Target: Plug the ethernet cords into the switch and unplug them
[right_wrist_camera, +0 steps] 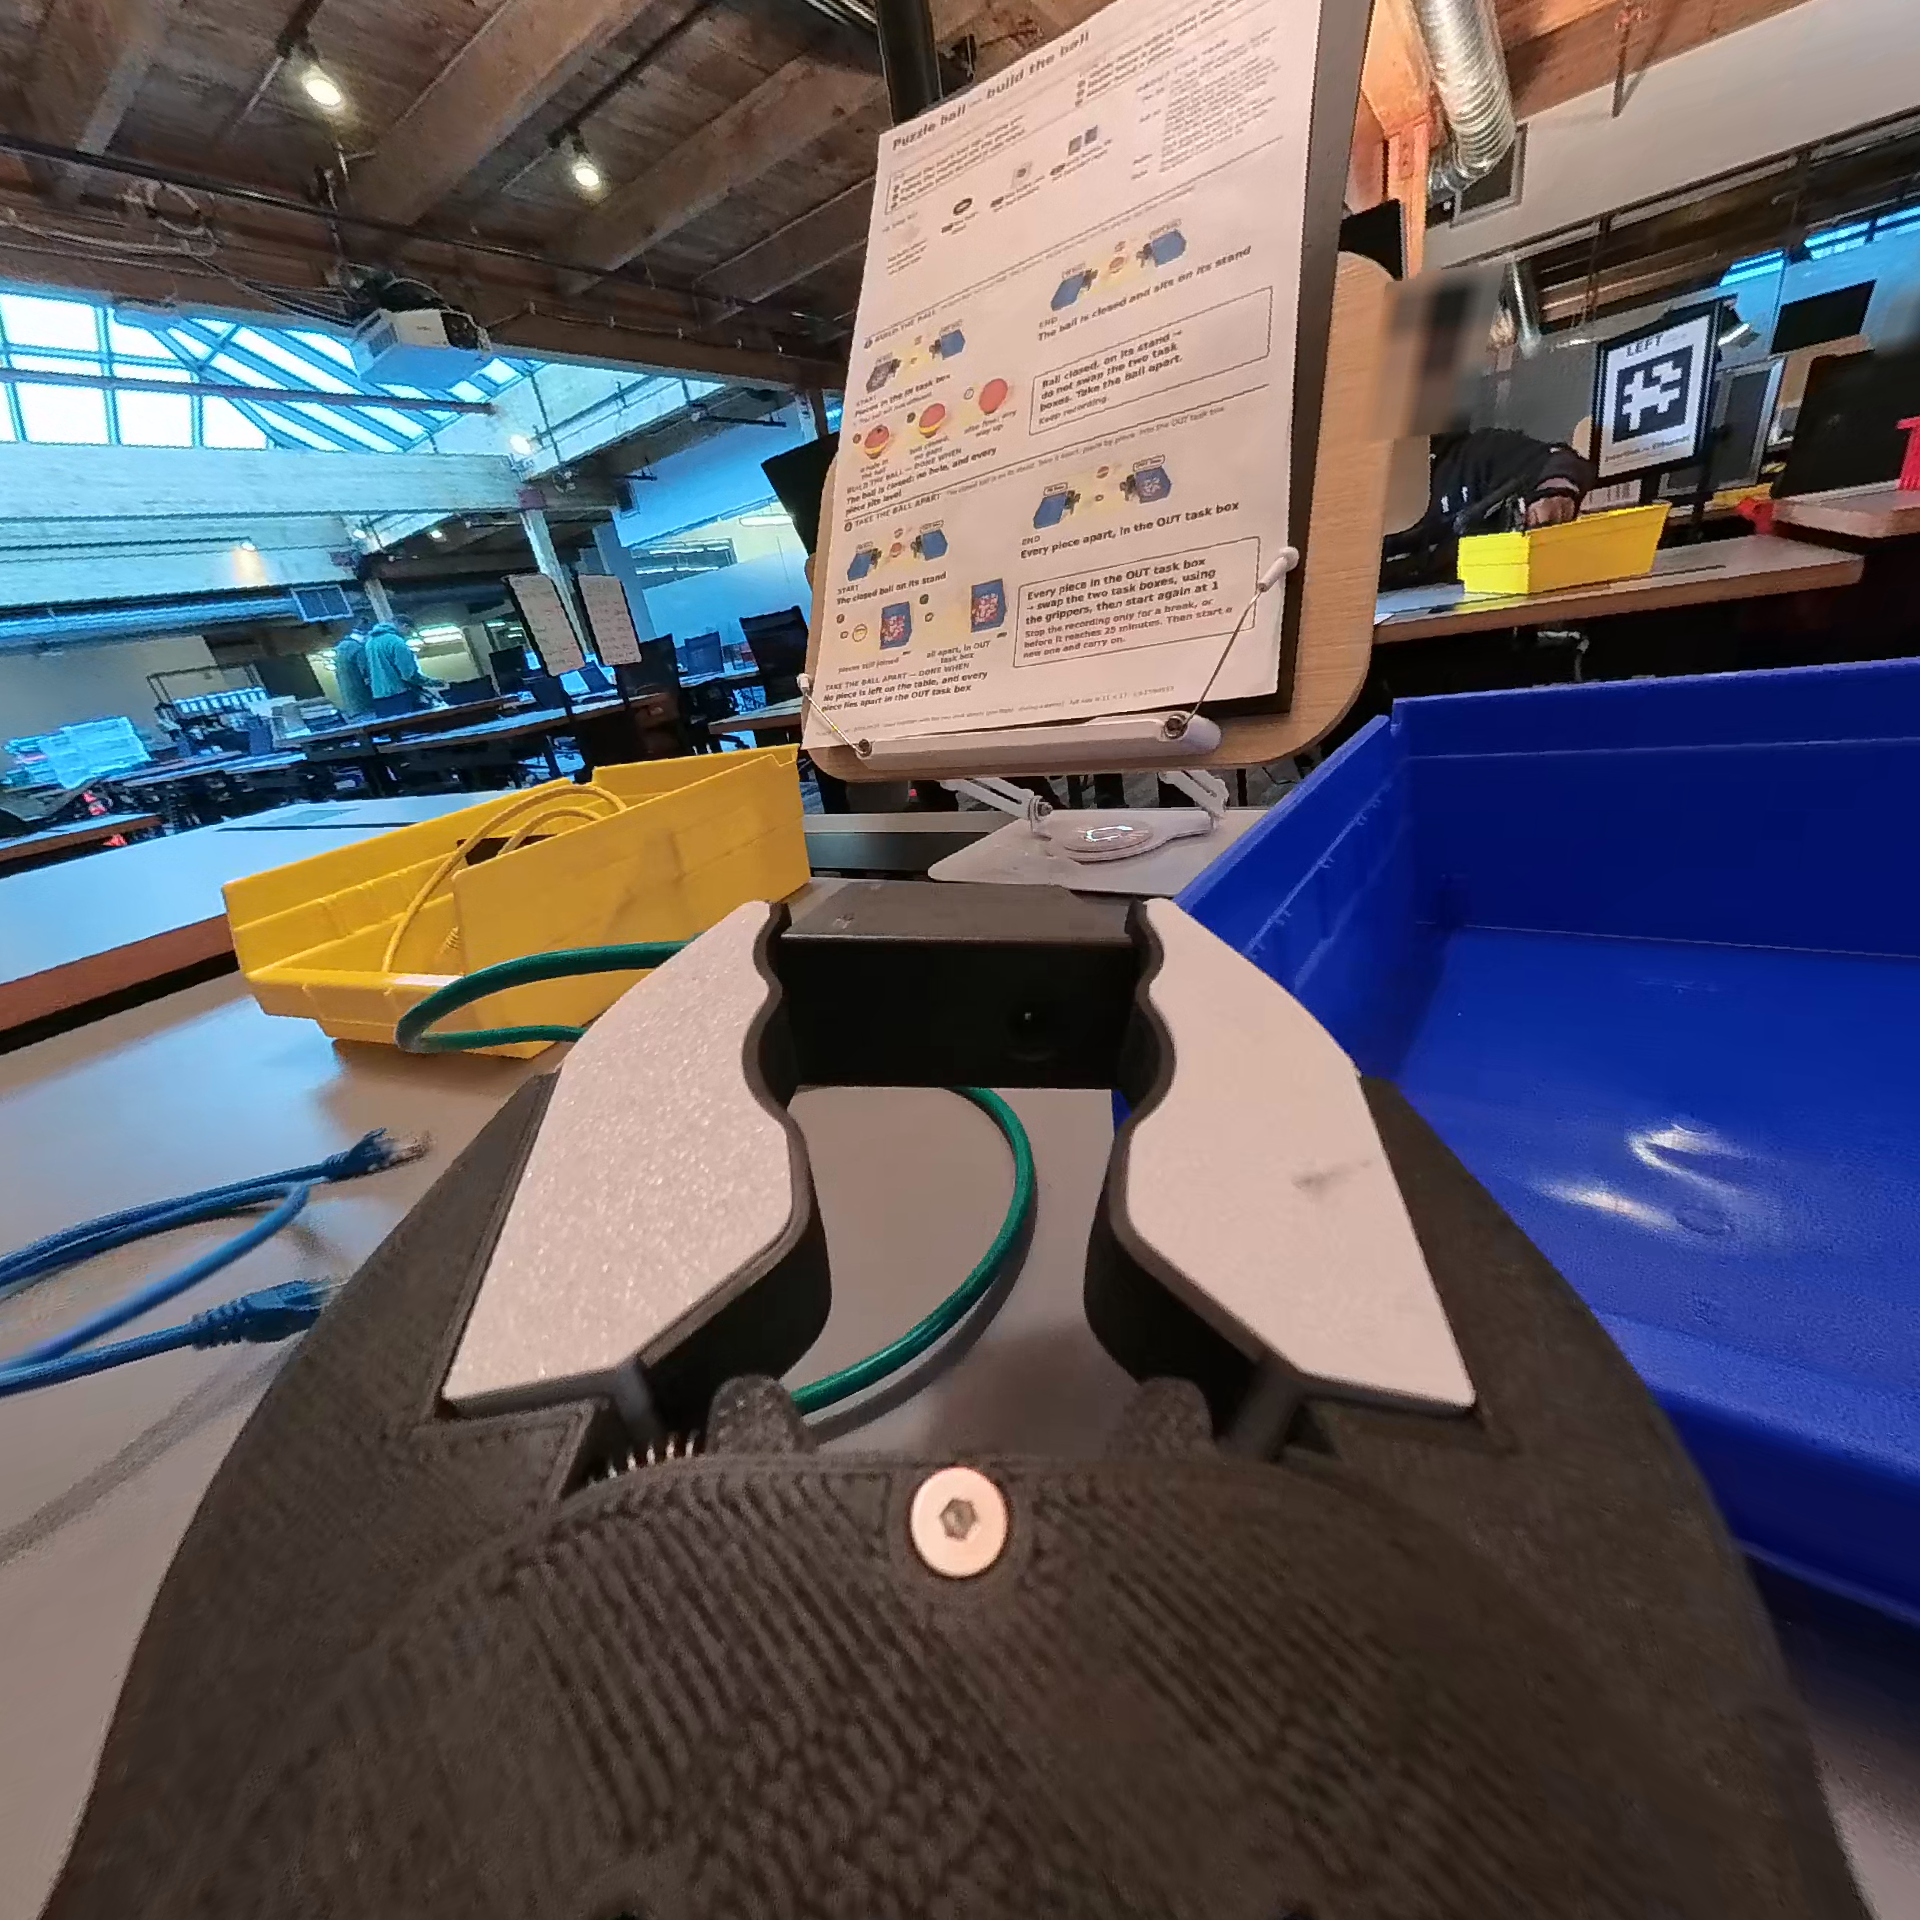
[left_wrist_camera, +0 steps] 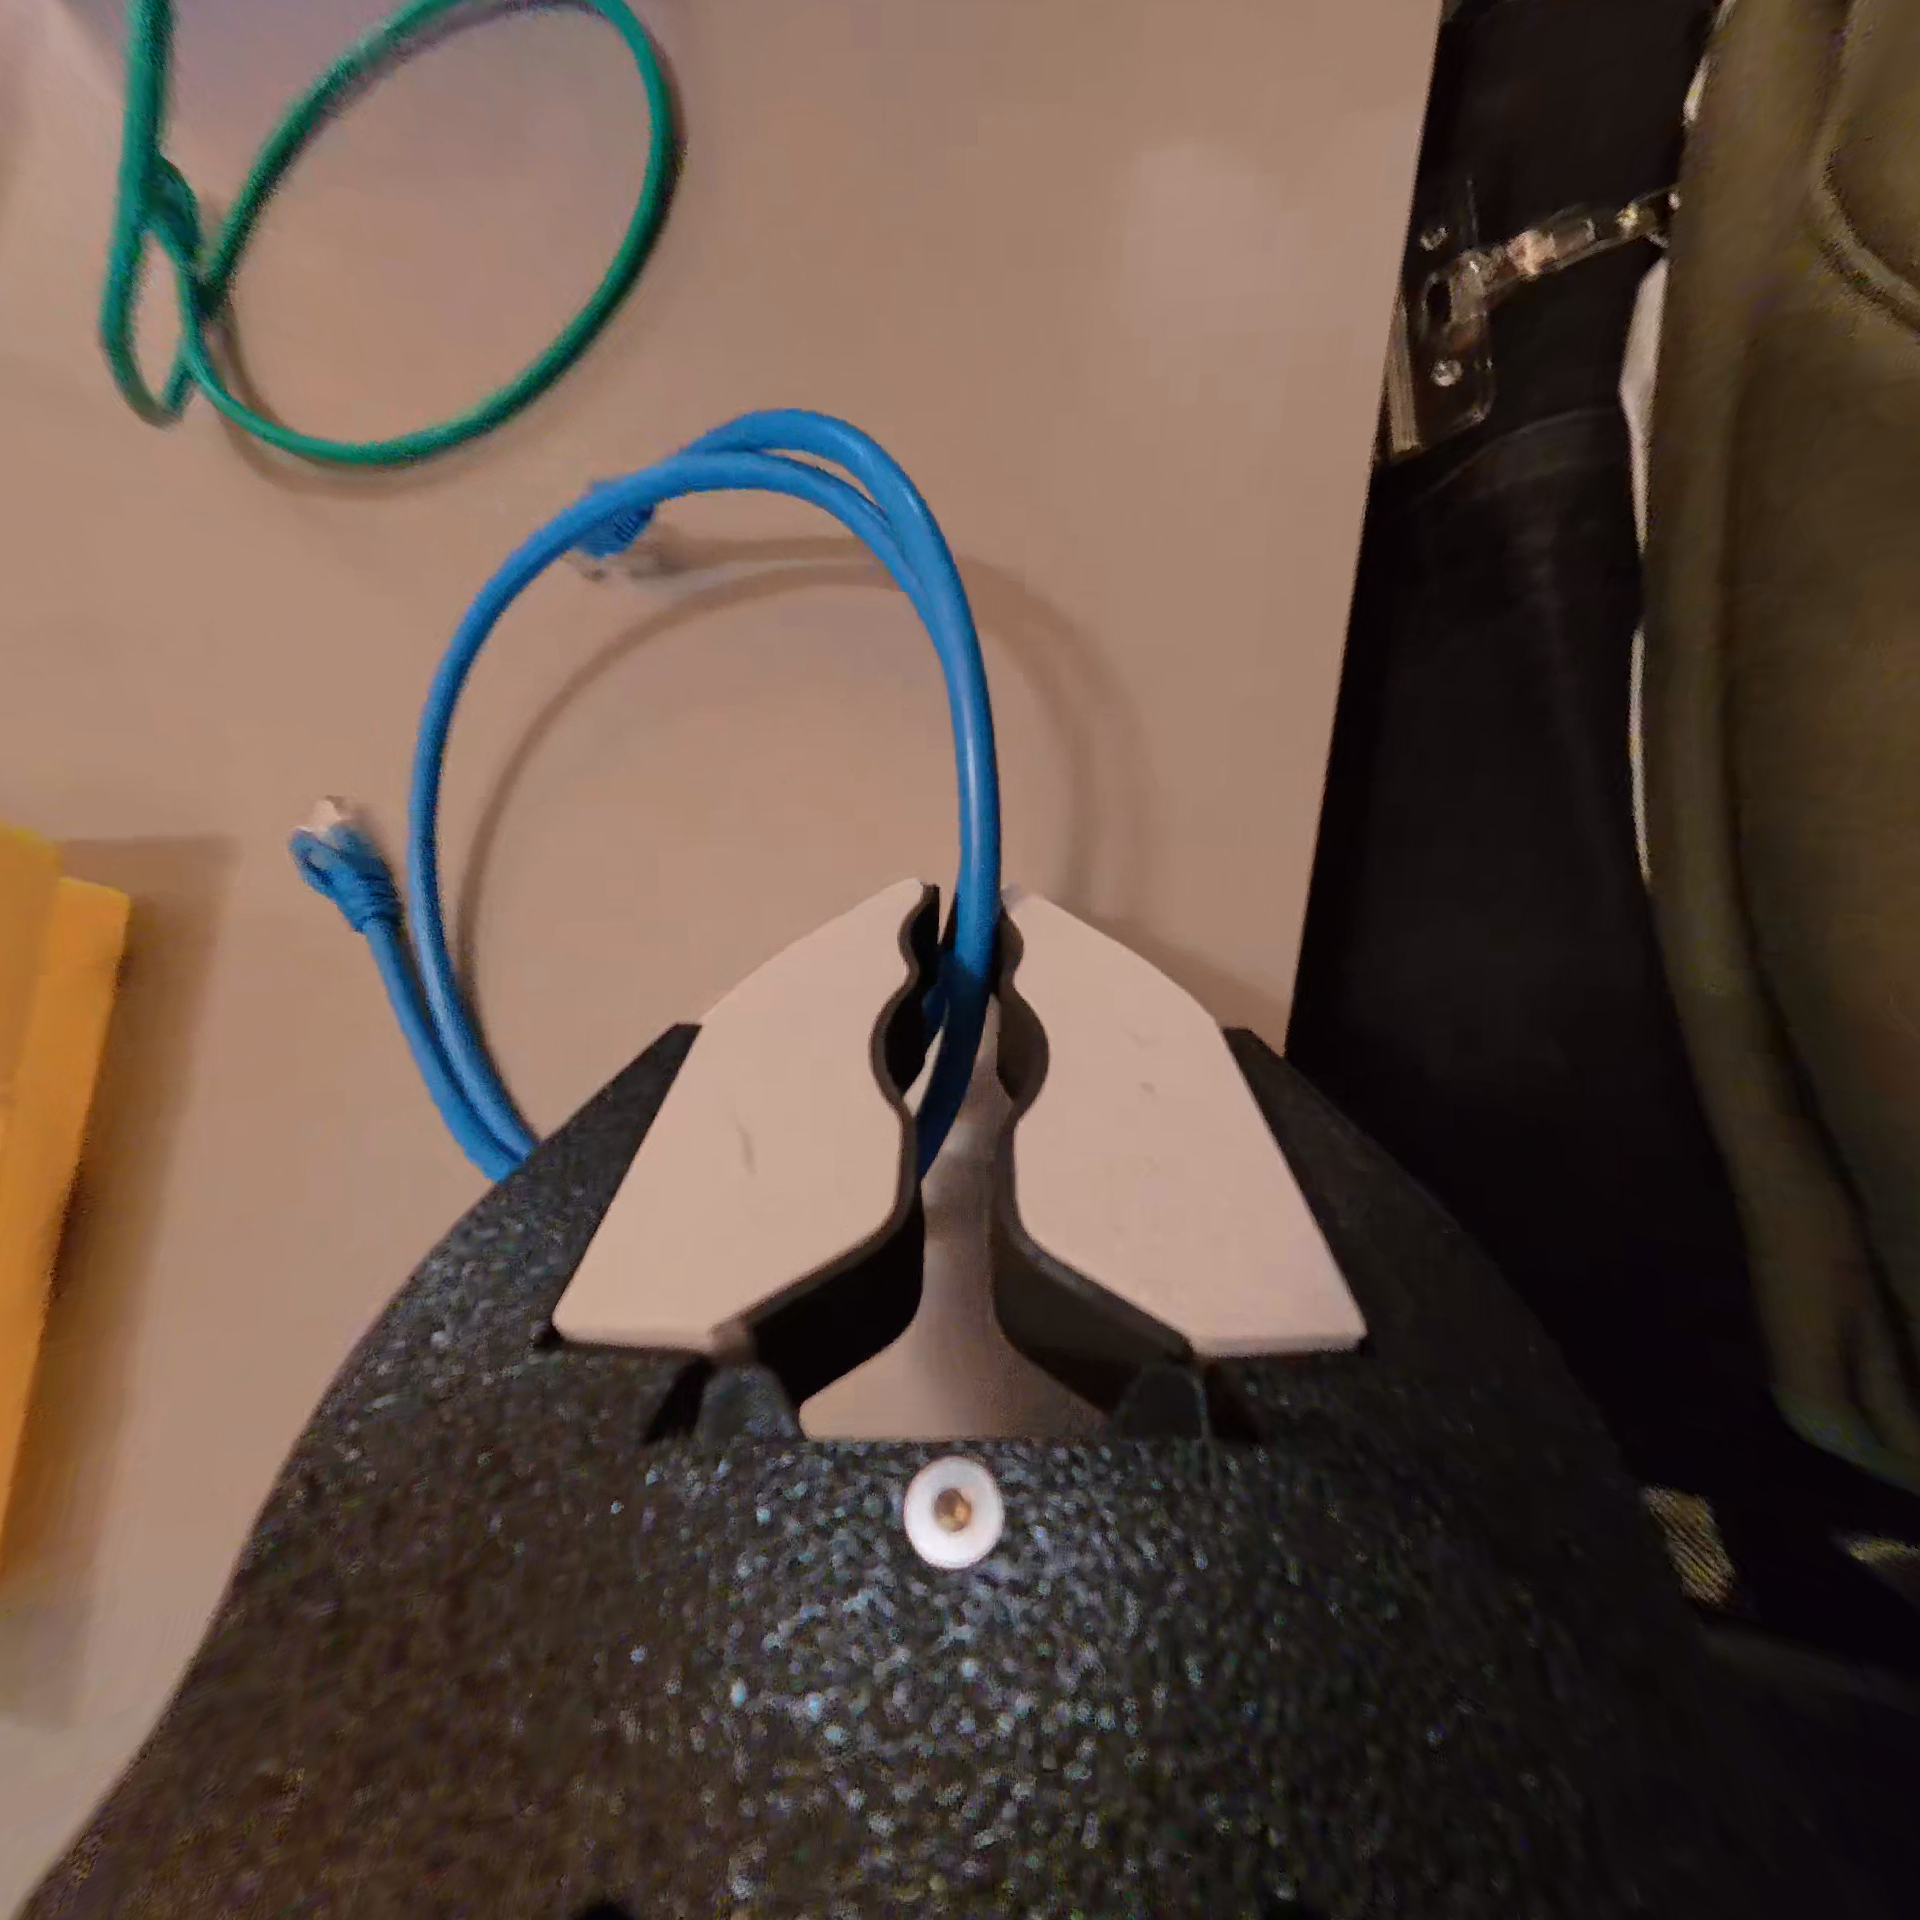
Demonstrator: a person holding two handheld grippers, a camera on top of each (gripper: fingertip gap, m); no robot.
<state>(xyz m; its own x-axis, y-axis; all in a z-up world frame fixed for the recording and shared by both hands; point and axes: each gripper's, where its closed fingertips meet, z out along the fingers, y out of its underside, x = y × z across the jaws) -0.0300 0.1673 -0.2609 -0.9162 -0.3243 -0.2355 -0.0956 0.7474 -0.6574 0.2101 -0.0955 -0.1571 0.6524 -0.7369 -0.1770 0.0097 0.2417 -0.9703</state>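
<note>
My left fingers (left_wrist_camera: pixel 966 904) are nearly closed, pinching the blue ethernet cord (left_wrist_camera: pixel 971 727) at their tips. From the pinch the cord arches up in a tall loop above the desk (left_wrist_camera: pixel 935 312) and comes back down along the left side of the gripper body. One of its plugs (left_wrist_camera: pixel 332 831) hangs free to the left of the loop, and a second blue plug (left_wrist_camera: pixel 618 530) shows near the top of the arch, blurred. Farther off at the upper left the green ethernet cord (left_wrist_camera: pixel 436 436) lies coiled flat on the desk. A yellow bin (left_wrist_camera: pixel 52 1091) edge sits at the far left, and dark clothing with a metal clasp fills the right side.

My right fingers (right_wrist_camera: pixel 956 997) are spread moderately wide and clamp the black switch (right_wrist_camera: pixel 951 997) between their tips, each fingertip pressed against one end of the box. The face turned toward me shows one small round socket; I cannot tell where the ethernet ports are. The green cord runs under the switch, curving on the desk between my fingers. To the left the blue cord lies on the desk with two plugs showing. Beyond it stands the yellow bin holding a yellow cord (right_wrist_camera: pixel 488 862). A blue bin (right_wrist_camera: pixel 1662 1039) sits just beside my right finger, and an instruction sheet on a stand (right_wrist_camera: pixel 1081 395) rises behind the switch.
</note>
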